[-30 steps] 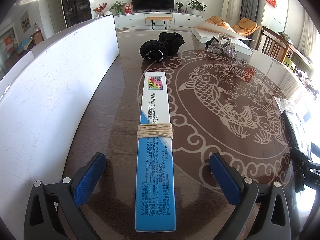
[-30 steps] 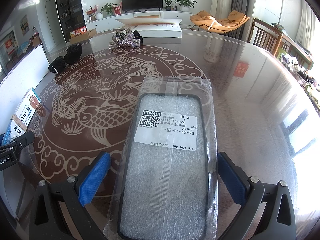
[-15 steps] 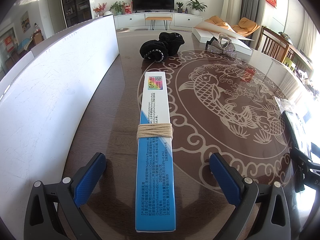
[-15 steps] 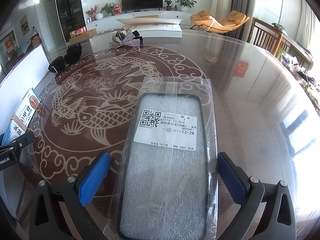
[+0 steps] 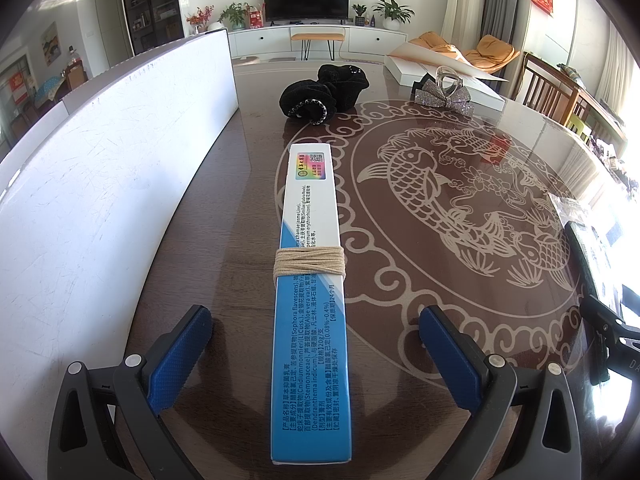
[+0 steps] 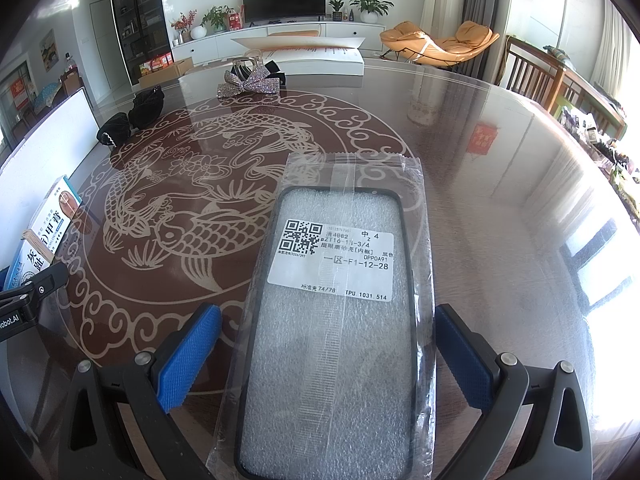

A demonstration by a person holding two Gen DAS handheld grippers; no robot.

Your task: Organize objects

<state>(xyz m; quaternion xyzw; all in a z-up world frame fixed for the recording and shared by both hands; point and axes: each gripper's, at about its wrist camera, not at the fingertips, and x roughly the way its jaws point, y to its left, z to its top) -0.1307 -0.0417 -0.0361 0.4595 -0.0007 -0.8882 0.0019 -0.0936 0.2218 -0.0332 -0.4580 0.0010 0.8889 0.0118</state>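
While both grippers gape, blue box [image 5: 310, 280] points straight ahead (lengthwise), phone case [image 6: 332, 332] likewise.

Your right gripper [image 6: 328, 344] stands wide, its blue-padded fingers [image 6: 188, 356] either side of a black phone case sealed in a clear plastic bag [image 6: 332, 320], clear of it. The bag lies flat on the glossy brown table with a pale koi pattern [image 6: 180, 208]. Farther off sit a silver sequin bow [image 6: 250, 82] and two black scrunchies [image 6: 132, 120]; a blue-and-white box [image 6: 44, 236] lies at left.
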